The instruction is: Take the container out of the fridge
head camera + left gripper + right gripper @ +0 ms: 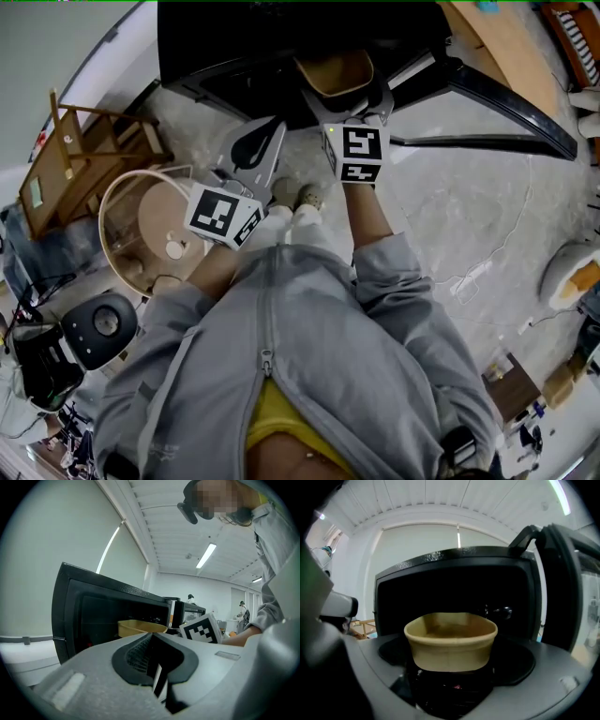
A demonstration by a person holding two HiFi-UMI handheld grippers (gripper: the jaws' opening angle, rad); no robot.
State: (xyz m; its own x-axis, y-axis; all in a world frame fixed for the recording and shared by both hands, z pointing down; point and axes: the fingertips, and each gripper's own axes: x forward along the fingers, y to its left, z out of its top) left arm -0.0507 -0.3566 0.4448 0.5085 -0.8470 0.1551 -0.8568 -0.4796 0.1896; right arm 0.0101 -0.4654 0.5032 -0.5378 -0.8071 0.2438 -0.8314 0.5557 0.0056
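A tan paper container point(336, 73) hangs just in front of the black fridge point(234, 37), whose door point(506, 103) stands swung open to the right. My right gripper point(345, 94) is shut on it, one jaw on each side. In the right gripper view the container point(450, 639) fills the space between the jaws of the right gripper point(454, 660), its rim squeezed slightly square, with the dark fridge point(454, 569) behind. My left gripper point(255, 148) hovers lower left of the fridge, shut and holding nothing. The left gripper view shows the left gripper point(157, 667) with pads together and the container point(140, 627) beyond.
A wooden chair point(75, 150) and a round side table point(150, 225) stand to the left, with a black round stool point(98, 323) below them. A wooden tabletop point(506, 37) lies at the upper right. A thin cable point(487, 262) runs over the stone floor.
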